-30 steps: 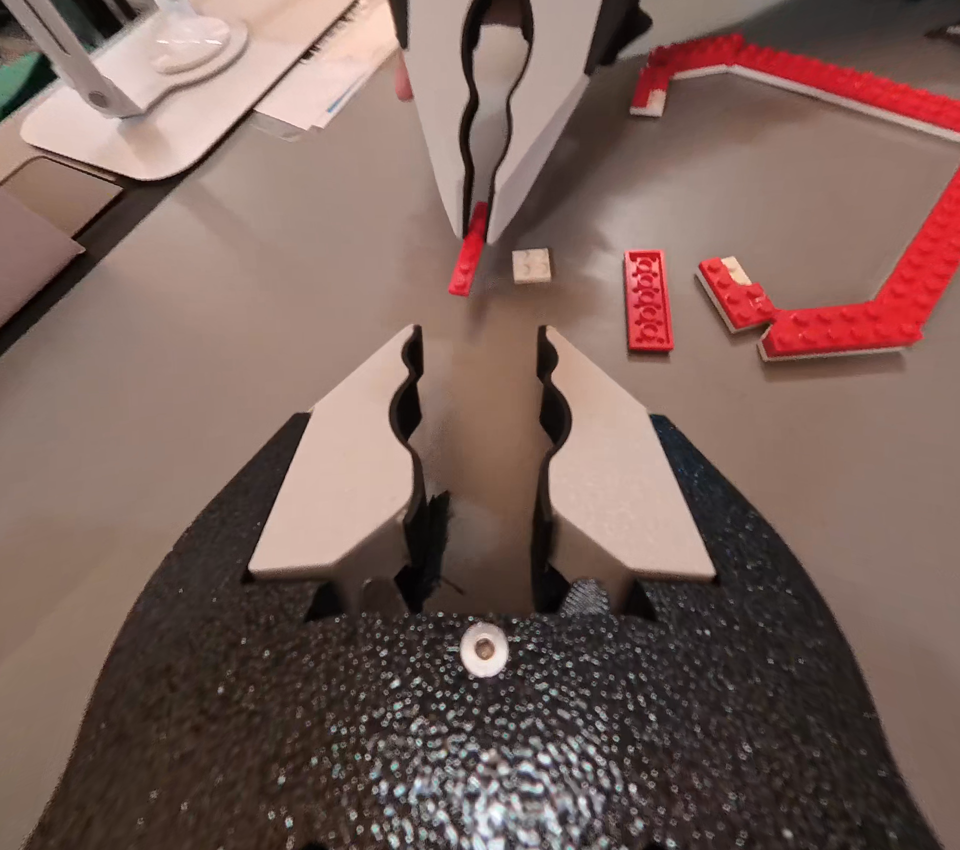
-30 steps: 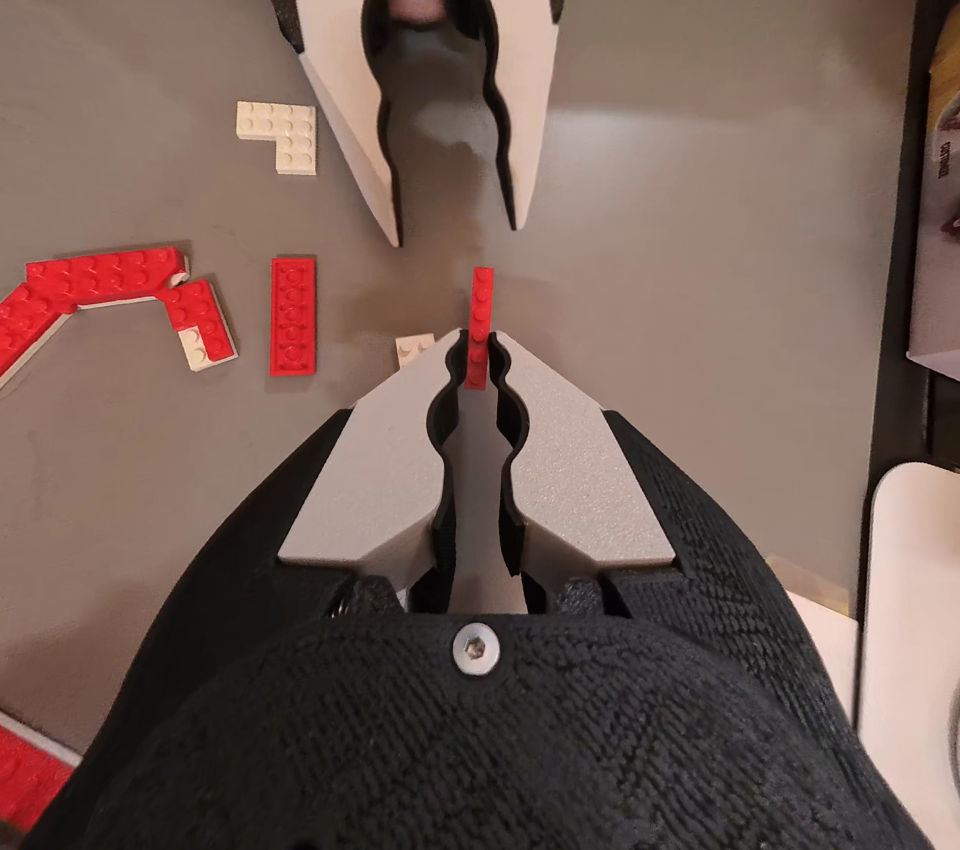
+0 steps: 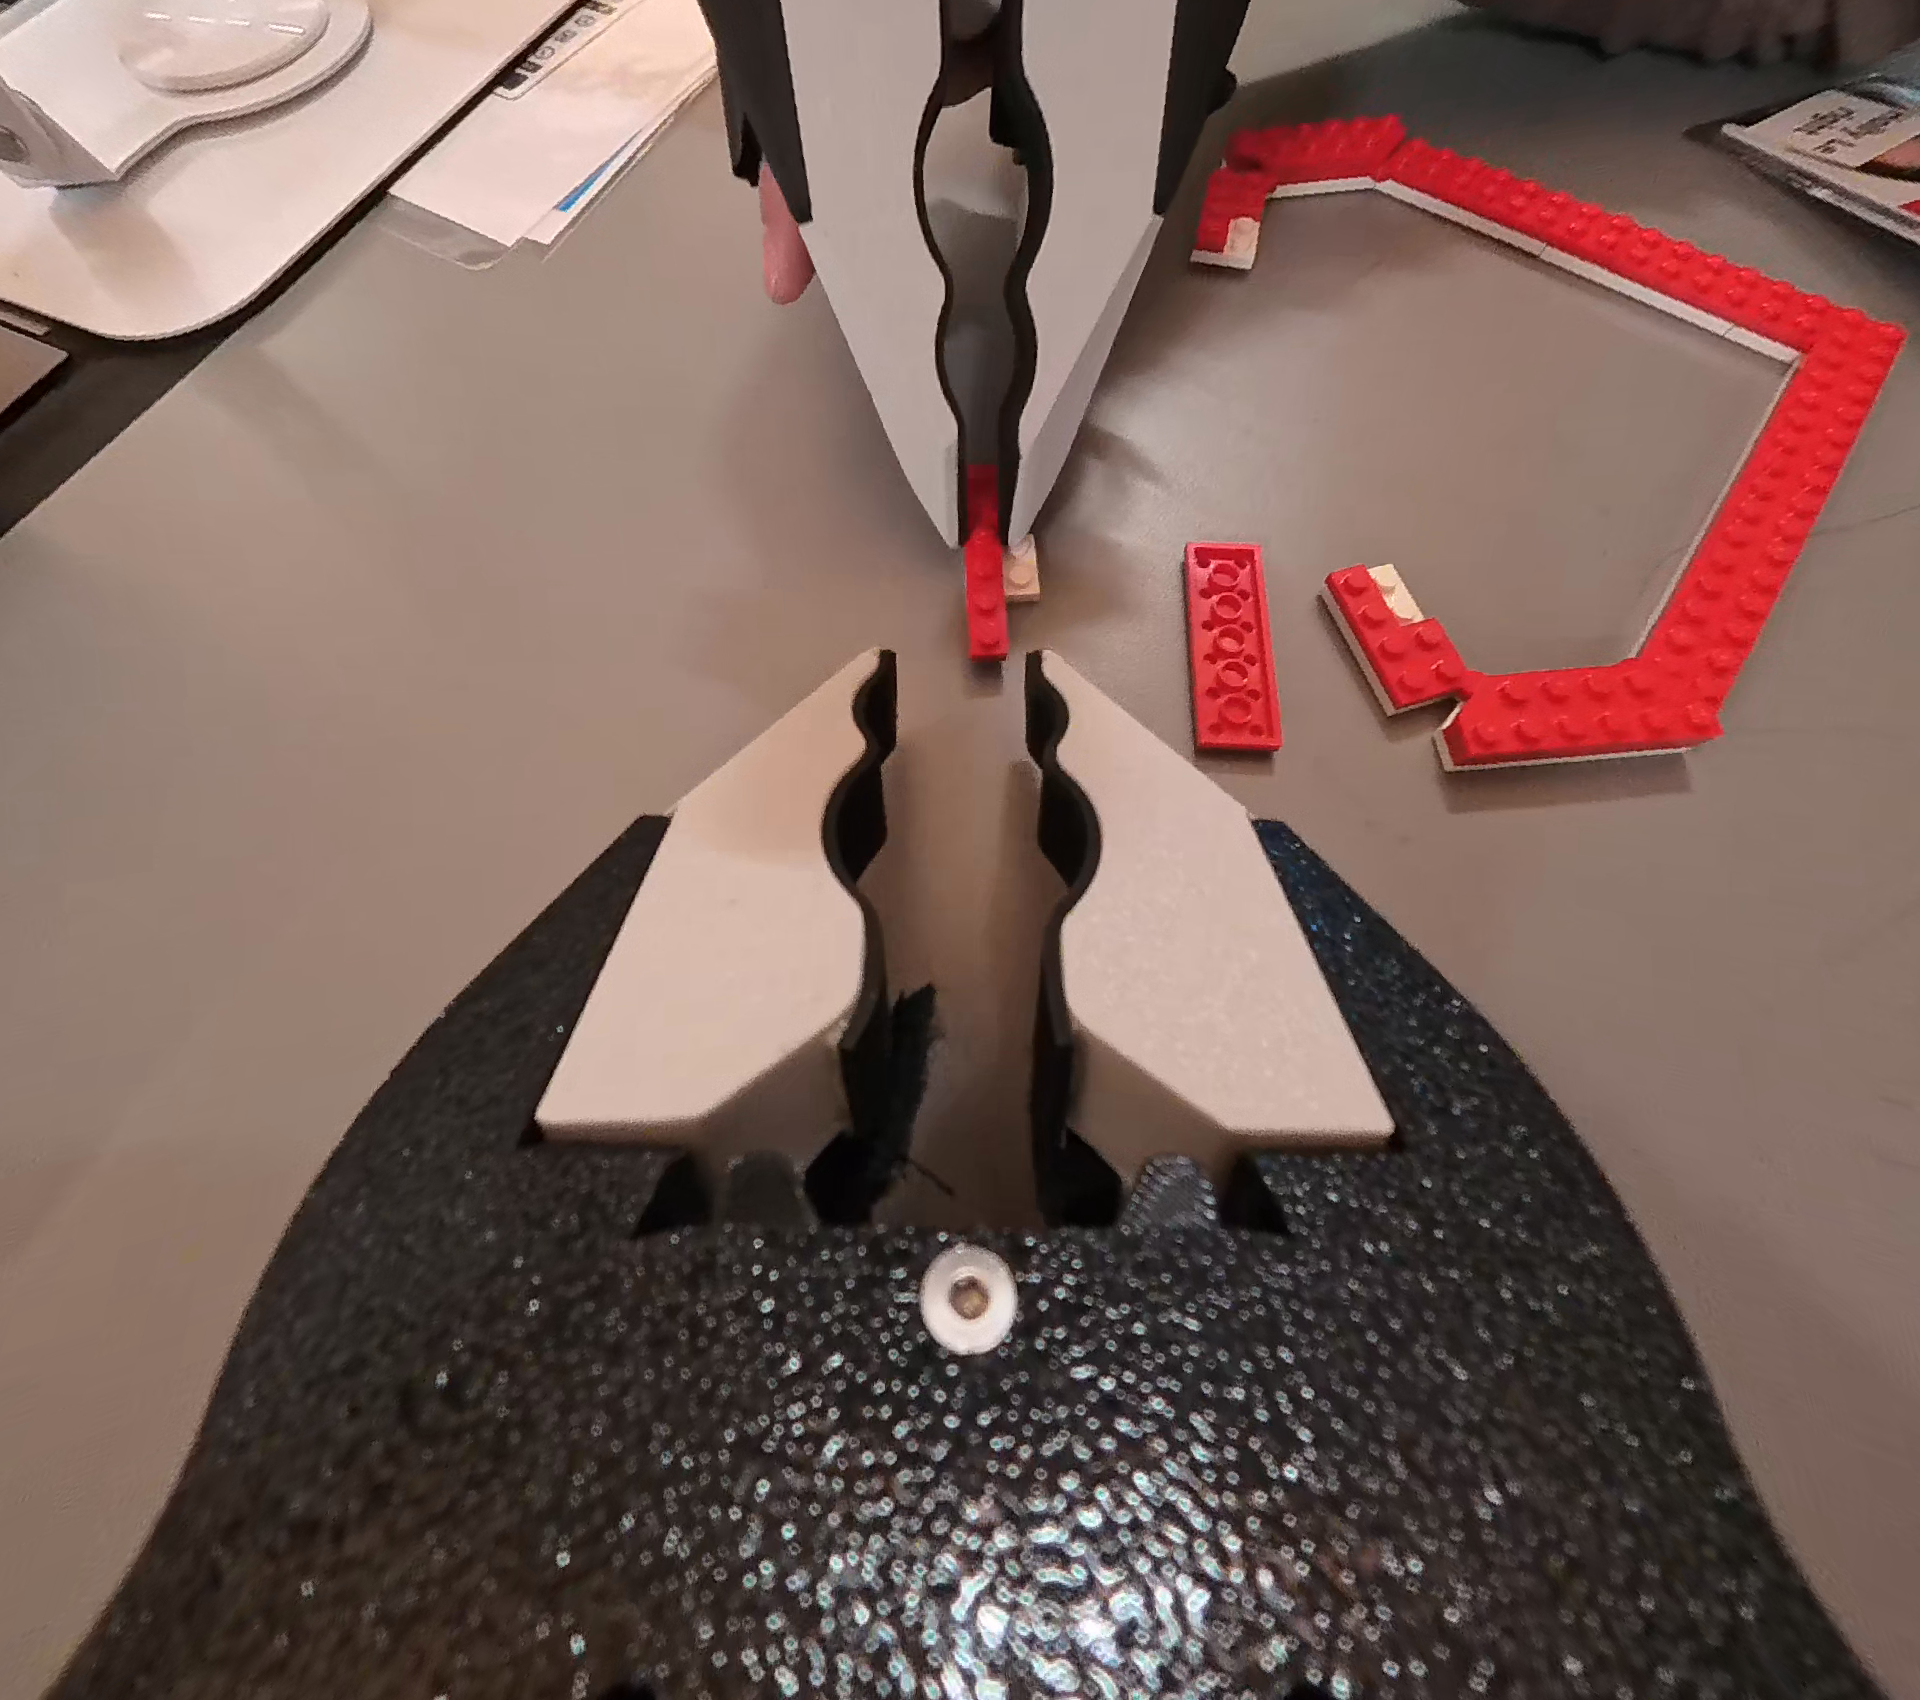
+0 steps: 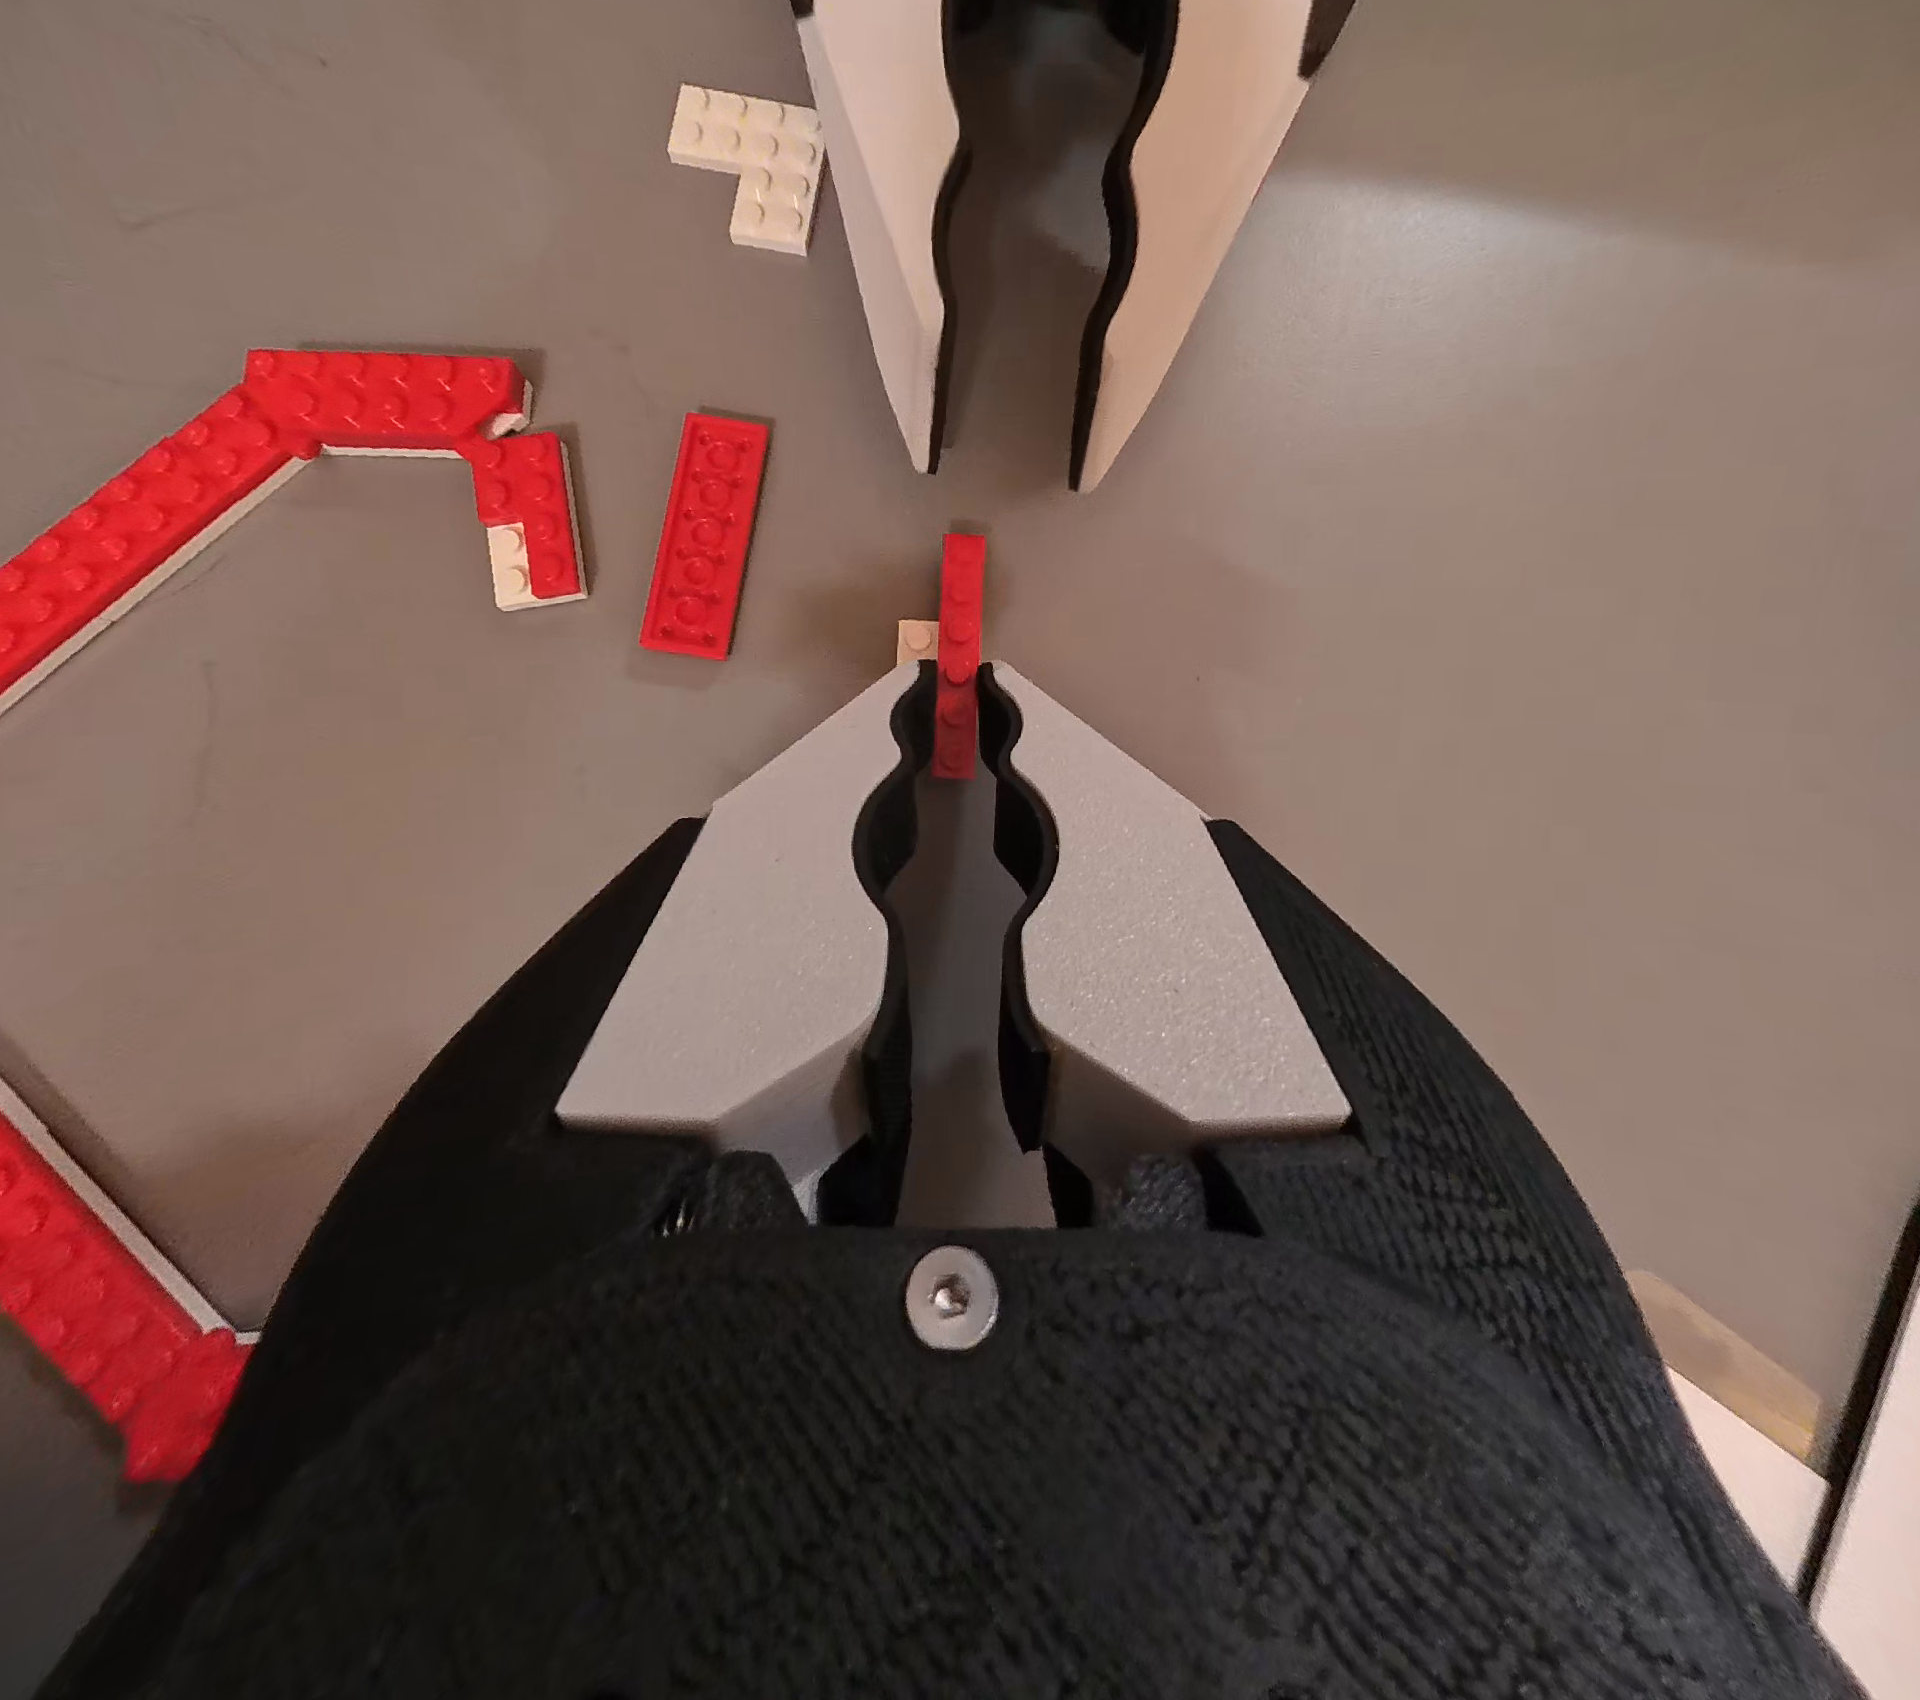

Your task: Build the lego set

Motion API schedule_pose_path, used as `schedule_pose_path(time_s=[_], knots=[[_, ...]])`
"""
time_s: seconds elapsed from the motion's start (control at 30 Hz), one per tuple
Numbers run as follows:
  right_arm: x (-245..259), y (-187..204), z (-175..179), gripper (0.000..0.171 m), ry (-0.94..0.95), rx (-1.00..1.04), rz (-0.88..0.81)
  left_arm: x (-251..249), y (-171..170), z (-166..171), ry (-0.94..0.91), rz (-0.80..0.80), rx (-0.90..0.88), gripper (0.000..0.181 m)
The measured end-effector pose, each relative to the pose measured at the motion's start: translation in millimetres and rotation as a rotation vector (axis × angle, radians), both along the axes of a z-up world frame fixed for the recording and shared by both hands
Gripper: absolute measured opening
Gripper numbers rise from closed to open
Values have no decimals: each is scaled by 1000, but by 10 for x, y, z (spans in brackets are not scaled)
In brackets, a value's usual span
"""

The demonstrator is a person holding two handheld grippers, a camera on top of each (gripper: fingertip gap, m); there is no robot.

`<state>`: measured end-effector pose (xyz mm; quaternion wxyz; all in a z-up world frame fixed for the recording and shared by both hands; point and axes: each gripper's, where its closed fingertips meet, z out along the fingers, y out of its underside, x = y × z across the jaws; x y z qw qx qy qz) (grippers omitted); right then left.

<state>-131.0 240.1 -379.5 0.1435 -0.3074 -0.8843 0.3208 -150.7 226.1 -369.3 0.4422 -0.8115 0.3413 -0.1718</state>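
- Red narrow plate [image 3: 987,601], left wrist view: my right gripper [image 3: 982,533] is clamping it at one end, its free end pointing at my left gripper [image 3: 958,674], whose fingers are standing apart with nothing between them. A small tan plate [image 3: 1023,578] is lying just beside it on the grey table [image 3: 416,611].
- Right wrist view: my fingers [image 4: 790,871] are pinching the same red narrow plate [image 4: 958,642]; a red flat plate [image 4: 707,536] and the red frame [image 4: 312,414] are lying to its left.
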Motion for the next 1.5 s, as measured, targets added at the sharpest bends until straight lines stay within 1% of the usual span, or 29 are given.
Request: schedule_pose_path(time_s=[0.6, 0.87, 0.97, 1.07, 1.13, 1.2, 1.33, 1.5], knots=[[1, -16, -1, 7, 1, -18, -1, 19, -26, -61, 11, -15, -31, 21], [11, -39, -4, 12, -6, -34, 4, 25, -37, -72, 9, -21, -43, 20], [13, -31, -1, 20, -10, -42, -4, 24, -37, -75, 12, -21, -44, 20], [25, -33, 5, 32, -7, -48, -2, 22, -37, -79, 14, -20, -46, 20], [33, -61, 15, 36, -9, -60, 0, 19, -37, -80, 14, -18, -47, 20], [38, -74, -2, 35, -22, -57, -4, 20, -38, -80, 14, -19, -48, 20], [54, -64, -45, 24, -44, -37, -12, 17, -39, -84, 16, -18, -50, 20], [45, -61, -52, 18, -52, -51, -24, 21, -36, -79, 22, -19, -39, 21]])
